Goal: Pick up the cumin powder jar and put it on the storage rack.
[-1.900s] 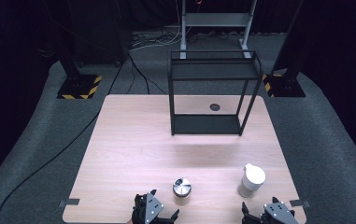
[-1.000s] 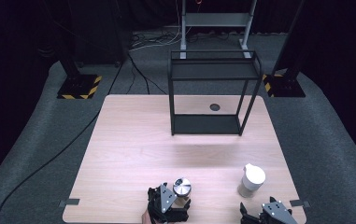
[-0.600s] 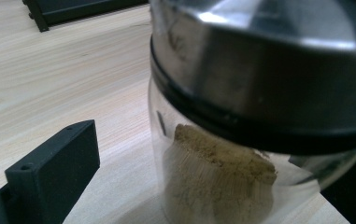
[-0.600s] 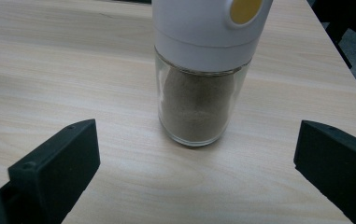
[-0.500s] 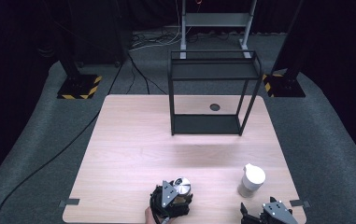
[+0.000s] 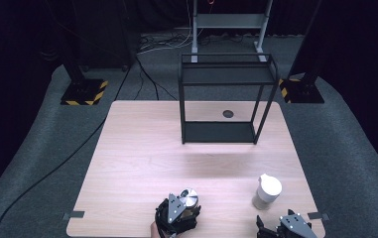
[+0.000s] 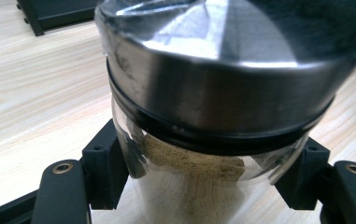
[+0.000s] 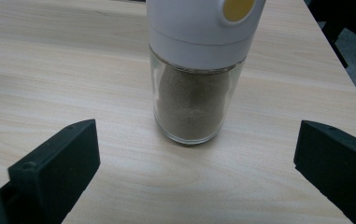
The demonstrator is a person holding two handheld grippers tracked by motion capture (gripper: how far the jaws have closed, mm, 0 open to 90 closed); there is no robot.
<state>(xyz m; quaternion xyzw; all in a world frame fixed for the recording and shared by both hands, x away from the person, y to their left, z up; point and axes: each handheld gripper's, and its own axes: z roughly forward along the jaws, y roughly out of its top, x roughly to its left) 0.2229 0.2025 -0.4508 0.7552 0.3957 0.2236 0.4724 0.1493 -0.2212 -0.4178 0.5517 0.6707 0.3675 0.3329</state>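
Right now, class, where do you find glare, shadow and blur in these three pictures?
High view: light pools mid-table, the surroundings are dark, and the rack casts a soft shadow. Left gripper view: the jar's steel lid glares with reflections, close and slightly soft. Right gripper view: even light; the shaker is sharp, the claw slightly blurred.

In the left gripper view the steel-lidded jar (image 7: 213,107) ran off the top and bottom edges, so its base and the contact of the jaws with the glass stayed unseen. In the right gripper view the white-capped shaker (image 8: 199,70) lost its top to the upper edge. At the desk's (image 6: 142,148) near edge in the high view, the right gripper (image 6: 286,229) was cut off by the bottom edge.
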